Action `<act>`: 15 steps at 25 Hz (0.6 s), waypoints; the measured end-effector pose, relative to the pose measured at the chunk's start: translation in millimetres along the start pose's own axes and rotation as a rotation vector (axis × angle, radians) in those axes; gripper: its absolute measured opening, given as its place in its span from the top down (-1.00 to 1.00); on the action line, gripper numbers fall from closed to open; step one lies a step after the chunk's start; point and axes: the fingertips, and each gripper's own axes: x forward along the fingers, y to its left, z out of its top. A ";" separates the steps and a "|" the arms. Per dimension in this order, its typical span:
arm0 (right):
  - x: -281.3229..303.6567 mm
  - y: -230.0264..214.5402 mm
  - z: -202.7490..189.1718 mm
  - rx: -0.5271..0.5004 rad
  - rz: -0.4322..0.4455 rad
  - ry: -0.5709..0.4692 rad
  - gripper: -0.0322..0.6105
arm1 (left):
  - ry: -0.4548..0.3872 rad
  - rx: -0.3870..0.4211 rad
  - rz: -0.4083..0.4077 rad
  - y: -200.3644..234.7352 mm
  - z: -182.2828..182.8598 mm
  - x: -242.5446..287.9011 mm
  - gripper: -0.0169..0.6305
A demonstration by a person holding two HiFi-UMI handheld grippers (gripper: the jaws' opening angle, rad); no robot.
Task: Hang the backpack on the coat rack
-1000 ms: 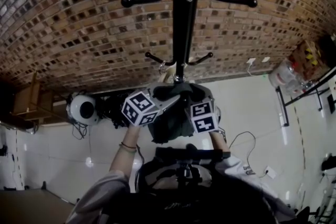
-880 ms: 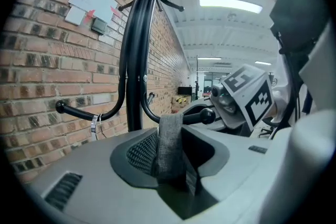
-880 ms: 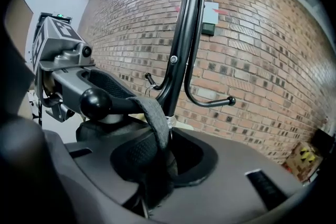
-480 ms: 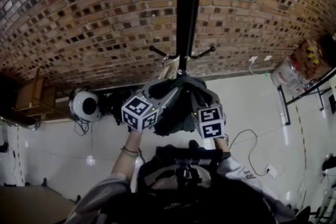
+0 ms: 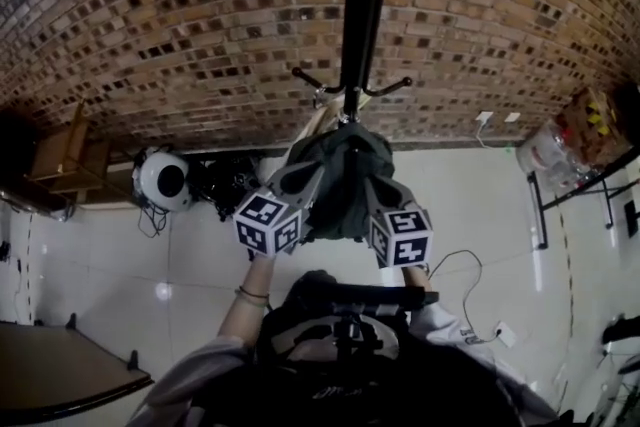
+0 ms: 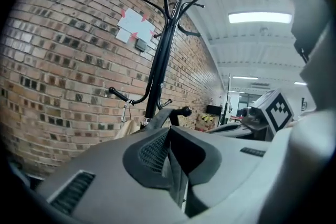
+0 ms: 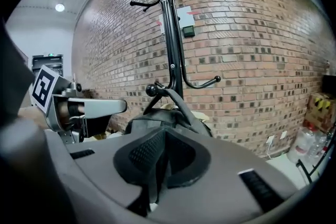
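The black coat rack [image 5: 362, 15] stands against the brick wall. The dark grey backpack [image 5: 345, 200] hangs low against its pole. In the right gripper view its top handle [image 7: 176, 99] loops over a knobbed lower hook [image 7: 151, 90], and the bag [image 7: 152, 122] sits just beyond the jaws. The left gripper view shows the same hook [image 6: 185, 111] with the strap [image 6: 157, 114] on it. My left gripper [image 5: 318, 167] and right gripper [image 5: 362, 177] flank the bag's top. Both are shut, pads together, with nothing plainly between them.
A round white device [image 5: 162, 180] and a wooden crate [image 5: 60, 155] sit at the wall's foot to the left. A plastic jug [image 5: 540, 147] and a metal frame [image 5: 575, 180] are on the right. A cable [image 5: 455, 260] trails on the white floor. A dark tabletop corner [image 5: 50, 380] shows lower left.
The backpack has gone from low between the grippers up against the pole beneath the lower hooks. Both marker cubes have drawn back toward me.
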 end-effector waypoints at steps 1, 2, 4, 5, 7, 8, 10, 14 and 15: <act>-4.5 1.4 -0.8 0.000 0.011 -0.003 0.86 | 0.002 -0.011 0.013 -3.8 -3.2 -3.4 0.94; -9.2 2.6 -1.5 0.000 0.023 -0.008 0.86 | 0.005 -0.021 0.026 -7.8 -6.2 -6.5 0.94; -19.2 4.8 -3.1 -0.002 0.050 -0.014 0.87 | 0.006 -0.038 0.051 -16.6 -10.5 -12.2 0.94; -24.9 5.9 -4.2 -0.004 0.063 -0.017 0.87 | 0.003 -0.049 0.064 -21.7 -12.2 -15.0 0.94; -37.7 7.8 -8.0 -0.006 0.088 -0.020 0.87 | -0.005 -0.074 0.085 -33.8 -16.3 -19.8 0.94; -44.5 8.9 -10.6 -0.007 0.100 -0.020 0.87 | -0.010 -0.088 0.094 -40.6 -18.9 -21.6 0.94; -58.7 12.0 -17.9 -0.015 0.125 -0.016 0.87 | -0.015 -0.114 0.114 -54.5 -25.8 -25.4 0.94; -85.6 19.4 -35.4 -0.034 0.174 -0.007 0.87 | -0.011 -0.136 0.149 -84.4 -41.5 -32.0 0.94; -91.1 20.3 -37.8 -0.034 0.185 -0.008 0.87 | -0.012 -0.138 0.151 -92.3 -43.8 -32.4 0.94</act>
